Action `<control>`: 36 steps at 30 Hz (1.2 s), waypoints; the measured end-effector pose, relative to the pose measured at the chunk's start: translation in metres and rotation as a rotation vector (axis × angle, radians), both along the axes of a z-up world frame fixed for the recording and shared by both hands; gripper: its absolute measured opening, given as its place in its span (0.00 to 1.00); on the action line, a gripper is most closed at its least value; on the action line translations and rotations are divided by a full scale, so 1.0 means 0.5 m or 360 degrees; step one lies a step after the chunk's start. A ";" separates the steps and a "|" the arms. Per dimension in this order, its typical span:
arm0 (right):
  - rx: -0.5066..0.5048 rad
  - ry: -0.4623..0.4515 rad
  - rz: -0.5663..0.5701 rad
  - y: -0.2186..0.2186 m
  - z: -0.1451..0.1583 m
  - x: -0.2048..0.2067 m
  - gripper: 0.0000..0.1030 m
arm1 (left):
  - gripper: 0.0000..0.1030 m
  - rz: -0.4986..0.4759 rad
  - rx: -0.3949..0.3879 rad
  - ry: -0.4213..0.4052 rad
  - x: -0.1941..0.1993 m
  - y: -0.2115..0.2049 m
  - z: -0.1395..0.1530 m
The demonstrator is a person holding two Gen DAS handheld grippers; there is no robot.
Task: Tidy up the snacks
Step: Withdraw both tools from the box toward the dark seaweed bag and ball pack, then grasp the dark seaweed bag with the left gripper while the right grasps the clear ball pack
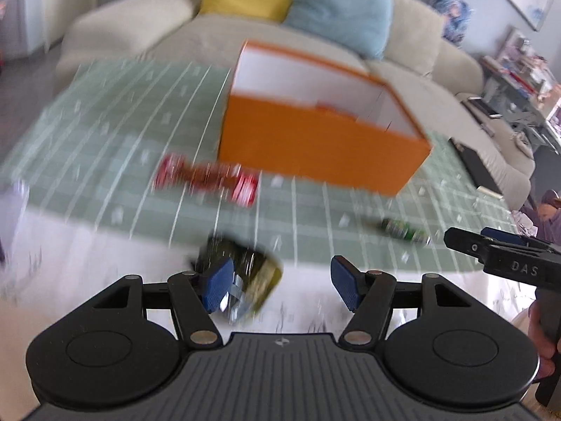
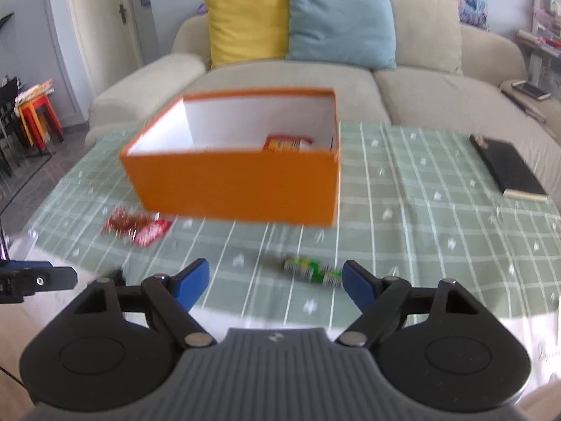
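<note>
An open orange box (image 2: 238,182) stands on the green checked tablecloth (image 2: 420,210), with a red and yellow snack packet (image 2: 285,143) inside. The box also shows in the left wrist view (image 1: 315,147). A red wrapper (image 2: 140,228) lies left of the box front, also in the left wrist view (image 1: 207,179). A green snack bar (image 2: 312,269) lies just ahead of my open right gripper (image 2: 275,280), near its right finger. My left gripper (image 1: 280,287) is open; a dark green-gold packet (image 1: 249,273) lies by its left finger, blurred. The green bar (image 1: 403,229) lies to its right.
A black notebook (image 2: 508,168) lies at the table's right edge. A beige sofa (image 2: 280,80) with yellow, blue and beige cushions stands behind the table. Orange stools (image 2: 35,119) stand at the far left. The right gripper's tip (image 1: 498,256) shows at the right of the left wrist view.
</note>
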State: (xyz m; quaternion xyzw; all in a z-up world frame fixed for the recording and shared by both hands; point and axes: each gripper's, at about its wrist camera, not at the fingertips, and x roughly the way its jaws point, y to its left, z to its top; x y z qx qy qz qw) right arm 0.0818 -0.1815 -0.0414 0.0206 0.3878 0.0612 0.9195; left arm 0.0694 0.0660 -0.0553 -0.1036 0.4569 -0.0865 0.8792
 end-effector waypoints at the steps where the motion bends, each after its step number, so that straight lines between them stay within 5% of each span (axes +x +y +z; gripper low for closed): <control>1: -0.0011 0.0024 0.0009 0.005 -0.011 -0.006 0.78 | 0.73 0.0023 -0.0003 0.0028 -0.007 0.002 -0.010; 15: -0.0094 0.0516 0.0253 0.078 -0.135 -0.033 0.78 | 0.71 0.0077 0.0039 0.0191 -0.044 0.010 -0.109; 17: -0.0101 0.0543 0.0268 0.081 -0.145 -0.034 0.71 | 0.69 0.0067 0.0042 0.0188 -0.045 0.010 -0.117; 27: -0.0229 0.0431 0.0281 0.108 -0.165 -0.013 0.45 | 0.42 0.0040 0.0051 0.0190 -0.020 0.011 -0.156; 36: -0.0112 0.0387 0.0170 0.103 -0.170 0.028 0.26 | 0.21 0.0064 0.0067 0.0142 0.020 0.005 -0.167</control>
